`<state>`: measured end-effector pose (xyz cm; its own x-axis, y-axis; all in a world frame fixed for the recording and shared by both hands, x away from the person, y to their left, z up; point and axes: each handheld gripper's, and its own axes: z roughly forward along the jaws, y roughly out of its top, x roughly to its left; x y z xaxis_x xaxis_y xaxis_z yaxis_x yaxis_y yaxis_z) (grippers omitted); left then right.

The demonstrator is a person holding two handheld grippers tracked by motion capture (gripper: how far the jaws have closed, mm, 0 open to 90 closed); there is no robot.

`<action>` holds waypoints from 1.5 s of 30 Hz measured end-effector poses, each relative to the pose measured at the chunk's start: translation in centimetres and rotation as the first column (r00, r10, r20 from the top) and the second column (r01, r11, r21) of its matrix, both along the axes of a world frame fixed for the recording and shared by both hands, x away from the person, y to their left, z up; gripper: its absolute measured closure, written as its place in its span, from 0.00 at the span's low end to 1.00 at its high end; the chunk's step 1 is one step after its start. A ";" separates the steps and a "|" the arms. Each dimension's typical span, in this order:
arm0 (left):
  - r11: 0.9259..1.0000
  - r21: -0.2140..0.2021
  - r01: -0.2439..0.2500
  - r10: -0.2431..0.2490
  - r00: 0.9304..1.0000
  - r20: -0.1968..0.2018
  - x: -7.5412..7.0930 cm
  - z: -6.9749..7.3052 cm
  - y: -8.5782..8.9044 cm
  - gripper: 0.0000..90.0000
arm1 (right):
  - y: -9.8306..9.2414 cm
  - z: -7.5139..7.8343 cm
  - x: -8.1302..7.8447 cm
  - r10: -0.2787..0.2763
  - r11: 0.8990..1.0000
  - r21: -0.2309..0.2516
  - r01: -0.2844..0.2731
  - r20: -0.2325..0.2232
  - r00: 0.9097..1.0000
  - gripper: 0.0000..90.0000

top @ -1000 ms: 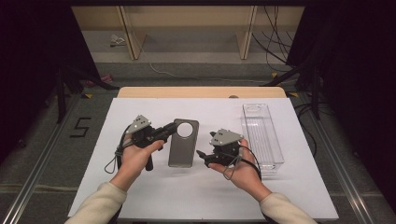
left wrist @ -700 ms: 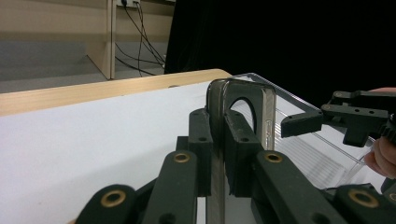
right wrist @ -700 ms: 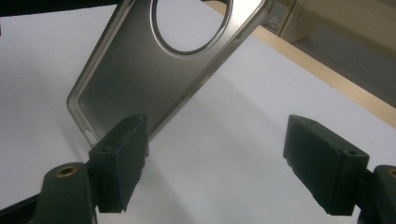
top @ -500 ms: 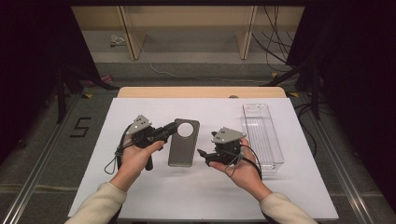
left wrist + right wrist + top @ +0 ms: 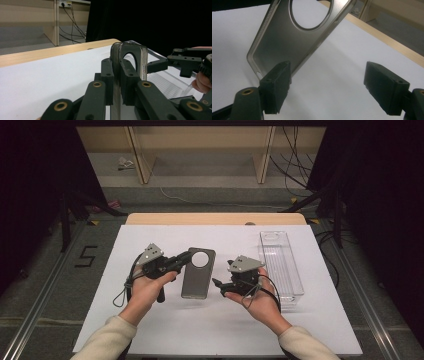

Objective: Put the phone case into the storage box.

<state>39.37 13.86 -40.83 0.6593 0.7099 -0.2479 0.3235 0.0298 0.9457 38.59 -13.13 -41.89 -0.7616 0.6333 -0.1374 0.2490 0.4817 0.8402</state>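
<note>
A smoky grey phone case (image 5: 197,279) with a round camera hole is lifted off the white table. My left gripper (image 5: 186,259) is shut on its long left edge near the top. In the left gripper view the jaws pinch the case (image 5: 130,53) edge-on at my left gripper (image 5: 117,83). My right gripper (image 5: 216,283) stands open just right of the case's lower end, not touching it. In the right gripper view my right gripper (image 5: 327,87) has wide-apart jaws, and the case (image 5: 287,42) hangs above the left pad (image 5: 277,82).
A clear, long plastic box (image 5: 281,266) lies on the right side of the white table cover (image 5: 220,335). A wooden table edge (image 5: 215,218) runs along the back. Beyond it are shelf legs and cables on the floor.
</note>
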 end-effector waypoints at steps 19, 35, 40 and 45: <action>1.000 -0.008 0.000 0.000 1.000 0.005 0.1 -0.1 -0.2 0.91 | -0.1 -0.1 0.1 -0.005 1.000 0.008 0.005 -0.005 1.000 0.26; 1.000 -0.015 0.014 -0.014 1.000 0.015 0.0 -0.1 -1.1 0.91 | -0.3 -0.1 0.3 -0.039 0.999 0.028 0.039 0.006 0.999 0.26; 1.000 -0.017 0.013 -0.013 1.000 0.010 0.0 -0.2 -1.3 0.91 | -0.5 0.0 0.5 -0.054 0.998 0.040 0.054 0.007 0.999 0.28; 1.000 -0.014 0.013 -0.013 1.000 0.014 0.0 -0.3 -1.5 0.91 | -0.5 0.1 0.5 -0.061 0.997 0.054 0.061 0.007 0.998 0.29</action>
<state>39.40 12.39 -41.11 0.6718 0.6977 -0.2486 0.3105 0.0394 0.9498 39.11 -13.62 -41.79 -0.7204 0.6850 -0.1081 0.2691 0.4198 0.8668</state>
